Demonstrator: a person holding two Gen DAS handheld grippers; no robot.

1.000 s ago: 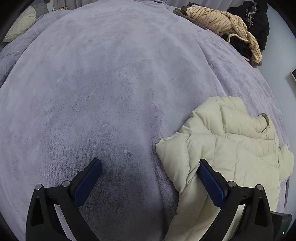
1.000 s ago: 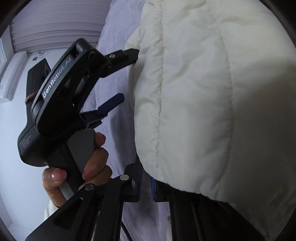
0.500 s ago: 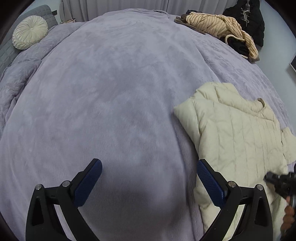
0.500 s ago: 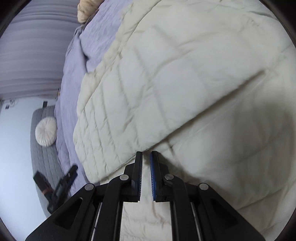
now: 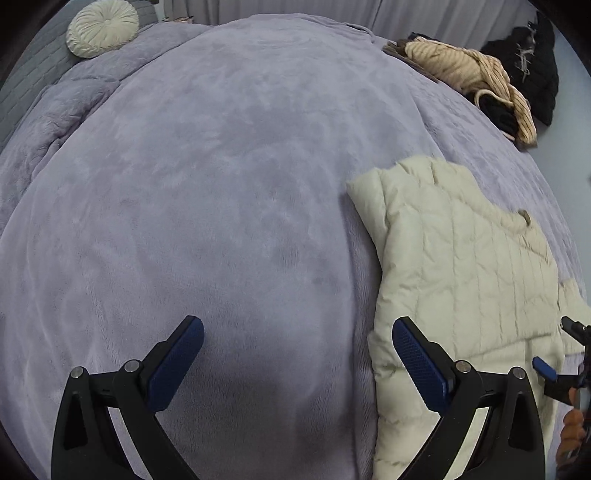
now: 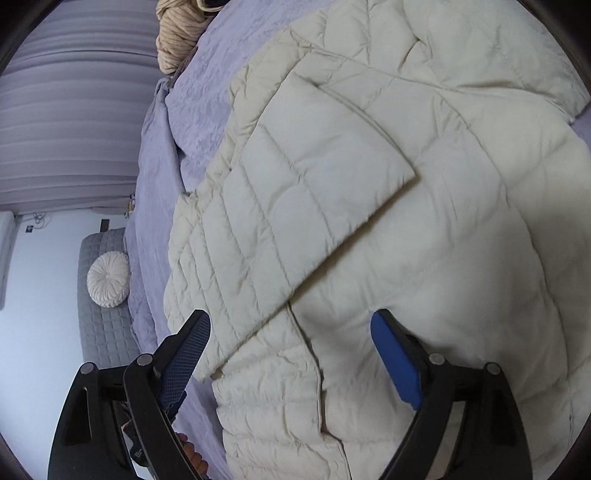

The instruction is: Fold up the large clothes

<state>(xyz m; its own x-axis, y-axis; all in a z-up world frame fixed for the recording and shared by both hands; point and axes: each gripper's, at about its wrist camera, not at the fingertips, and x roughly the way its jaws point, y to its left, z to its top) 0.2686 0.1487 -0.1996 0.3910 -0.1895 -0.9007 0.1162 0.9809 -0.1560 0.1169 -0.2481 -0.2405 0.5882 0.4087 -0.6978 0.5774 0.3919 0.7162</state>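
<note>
Bed [image 5: 221,203] w/ plush lavender blanket fills most of the view. Round cream pleated cushion [image 5: 102,27] on grey quilted headboard [image 6: 101,325] at far left corner. Pale grey curtains [image 6: 70,122] along far edge, plain white wall [image 6: 33,369] beside them. Tan striped & black clothes pile [image 5: 480,81] at far right corner. Soft, even light

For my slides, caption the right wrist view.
Open right gripper above cream puffer jacket, sleeve folded across it, on lilac bed.
</note>
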